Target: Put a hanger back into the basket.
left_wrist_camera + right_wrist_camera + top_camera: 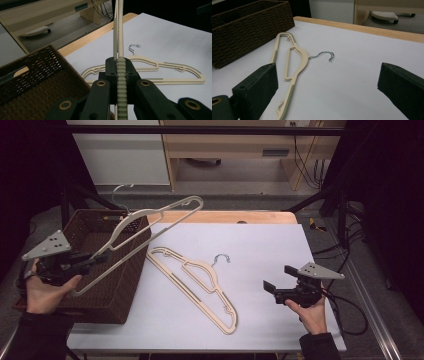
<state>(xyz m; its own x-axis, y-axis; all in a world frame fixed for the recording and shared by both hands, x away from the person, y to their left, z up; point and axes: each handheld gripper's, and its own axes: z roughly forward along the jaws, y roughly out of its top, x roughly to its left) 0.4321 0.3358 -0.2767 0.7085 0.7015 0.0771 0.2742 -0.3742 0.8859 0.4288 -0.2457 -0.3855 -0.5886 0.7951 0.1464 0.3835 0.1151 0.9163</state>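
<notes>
With my left hand-held gripper [95, 257] clamped on a hanger [150, 222] over the basket [107, 270] at left, I should lower it flat inside, right hand-held gripper [269, 287] wide and empty near the desk's [260, 245] other hanger [200, 285].

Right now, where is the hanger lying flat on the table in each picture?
High view: the flat hanger lies mid-table, slanting toward the lower right, hook pointing right.
Left gripper view: it lies right of centre, behind the shut jaws.
Right gripper view: it lies left of centre, above the left jaw.
Shared landmark: the brown basket, always at the left.
</notes>
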